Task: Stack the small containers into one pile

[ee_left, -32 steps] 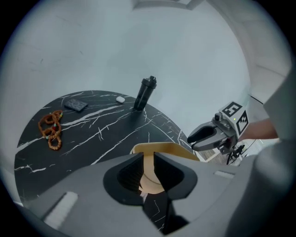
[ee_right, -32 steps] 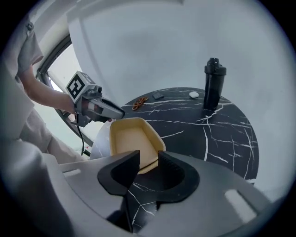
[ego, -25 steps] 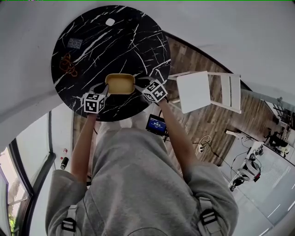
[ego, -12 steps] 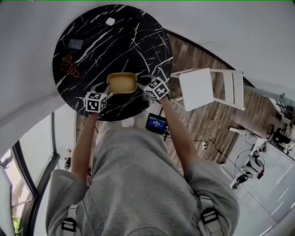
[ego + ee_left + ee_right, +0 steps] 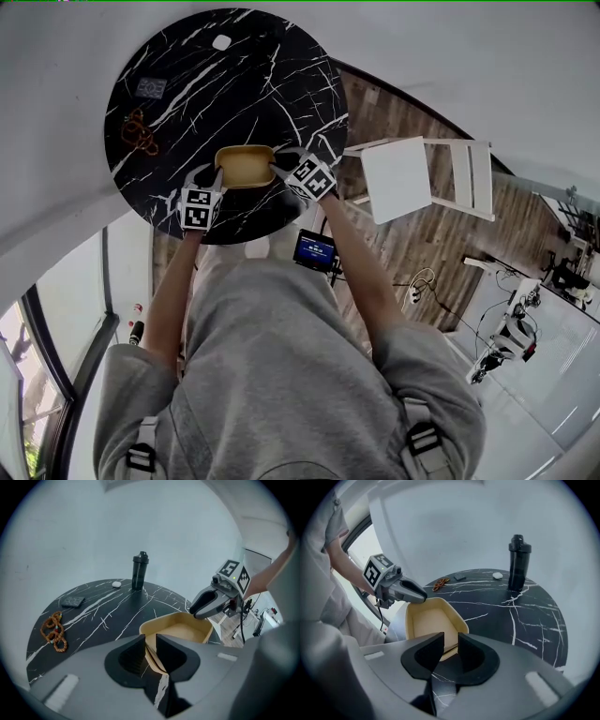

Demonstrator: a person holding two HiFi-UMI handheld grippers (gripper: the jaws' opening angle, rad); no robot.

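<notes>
A tan, open-topped container (image 5: 246, 167) (image 5: 183, 630) (image 5: 429, 620) rests near the front edge of the round black marble table (image 5: 187, 103). I cannot tell whether others are nested in it. My left gripper (image 5: 214, 178) (image 5: 151, 651) straddles its left rim. Its jaws have just been opening and stand slightly apart from the thin wall between them. My right gripper (image 5: 279, 167) (image 5: 450, 651) is shut on the right-hand corner of the rim, having closed a little. Each gripper shows in the other's view, the right gripper (image 5: 206, 603) and the left gripper (image 5: 410, 591).
A black bottle (image 5: 138, 571) (image 5: 516, 562) stands at the table's far side. A string of brown beads (image 5: 139, 133) (image 5: 53, 631), a dark flat square (image 5: 152, 88) and a small white piece (image 5: 222, 42) lie farther out. A white chair (image 5: 412, 180) stands on the right.
The left gripper has rolled slightly, so its marker cube faces differently. The container and both grippers keep their places at the table's front.
</notes>
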